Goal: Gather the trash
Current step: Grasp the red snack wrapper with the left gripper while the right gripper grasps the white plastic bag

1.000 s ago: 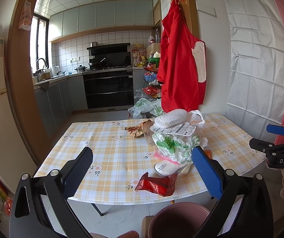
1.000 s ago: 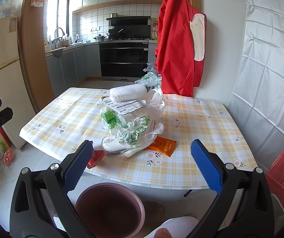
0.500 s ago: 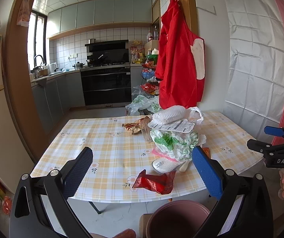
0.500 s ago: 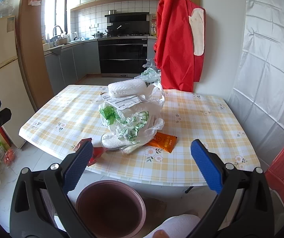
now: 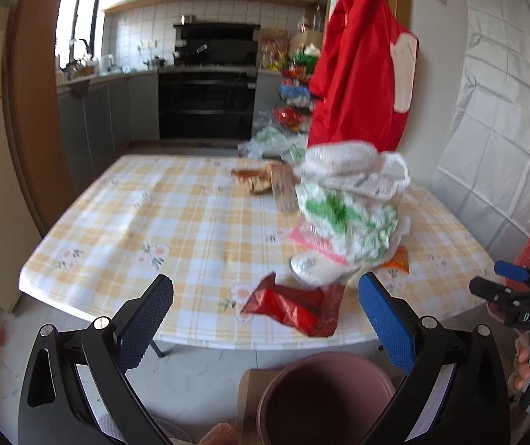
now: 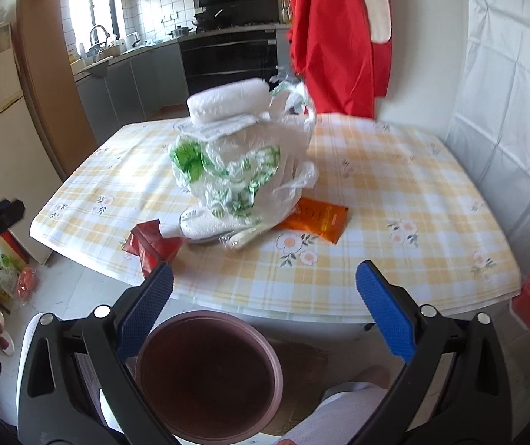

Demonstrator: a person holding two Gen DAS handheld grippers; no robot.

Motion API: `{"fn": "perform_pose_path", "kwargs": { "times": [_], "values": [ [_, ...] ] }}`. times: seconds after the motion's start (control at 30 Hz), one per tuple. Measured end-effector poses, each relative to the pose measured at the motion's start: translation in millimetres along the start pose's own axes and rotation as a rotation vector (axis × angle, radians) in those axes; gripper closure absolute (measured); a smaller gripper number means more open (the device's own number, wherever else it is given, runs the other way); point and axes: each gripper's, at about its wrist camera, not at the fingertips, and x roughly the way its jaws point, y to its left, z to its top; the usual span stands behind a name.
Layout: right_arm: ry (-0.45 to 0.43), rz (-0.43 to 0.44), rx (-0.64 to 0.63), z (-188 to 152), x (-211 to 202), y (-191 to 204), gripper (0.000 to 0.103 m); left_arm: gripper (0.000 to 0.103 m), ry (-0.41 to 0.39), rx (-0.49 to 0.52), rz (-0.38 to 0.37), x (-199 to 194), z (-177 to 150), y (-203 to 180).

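Pink bin (image 6: 207, 374) on floor, bottom centre, below table edge. Red wrapper (image 5: 294, 306) nearest, lower middle, on table (image 5: 176, 222) rim; orange packet (image 6: 317, 218) beside bag pile (image 6: 242, 163), frame centre. Best: approach wrapper low, pinch crumpled middle, drop into bin. Left gripper (image 5: 265, 319) and right gripper (image 6: 263, 296): fingers wide apart, empty, touching nothing.

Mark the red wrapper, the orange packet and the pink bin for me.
Red wrapper (image 5: 294, 306), left wrist view, middle of its crumpled foil.
Orange packet (image 6: 318, 218), right wrist view, on its flat printed face.
Pink bin (image 6: 265, 341), right wrist view, on its rim at the right side.
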Motion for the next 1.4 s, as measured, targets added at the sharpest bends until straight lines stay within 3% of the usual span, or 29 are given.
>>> {"fn": "perform_pose_path", "kwargs": {
  "times": [0.1,0.2,0.33,0.47,0.7,0.97,1.0,1.07,1.17,1.3,1.4],
  "values": [
    [0.003,0.015,-0.007,-2,15,-1,0.006,0.005,0.055,0.003,-0.007,26,-14,-1],
    [-0.025,-0.006,-0.014,-5,27,-3,0.006,0.006,0.157,-0.126,-0.09,61,-24,6],
    [-0.022,-0.028,0.012,-9,48,-18,0.006,0.018,0.283,-0.291,-0.059,111,-33,18],
    [-0.006,-0.051,0.042,-14,67,-34,0.006,0.019,0.38,-0.449,-0.055,158,-39,27],
    [-0.043,-0.055,0.083,-15,89,-52,0.006,0.015,0.456,-0.588,-0.004,207,-44,28],
    [-0.109,-0.089,0.004,18,85,-48,0.006,0.011,0.45,-0.517,0.029,216,-38,17],
    [-0.125,-0.081,-0.006,28,83,-47,0.006,0.015,0.445,-0.494,0.032,216,-38,16],
    [-0.141,-0.069,-0.022,45,78,-45,0.006,0.039,0.435,-0.476,0.021,215,-37,17],
    [-0.179,-0.033,-0.094,80,72,-34,0.006,0.061,0.433,-0.489,0.01,215,-37,23],
    [-0.265,-0.028,-0.301,124,67,1,0.006,0.066,0.377,-0.488,-0.021,207,-32,35],
    [-0.273,-0.049,-0.451,153,82,32,0.006,0.067,0.323,-0.487,-0.024,195,-23,45]
  ]
}}
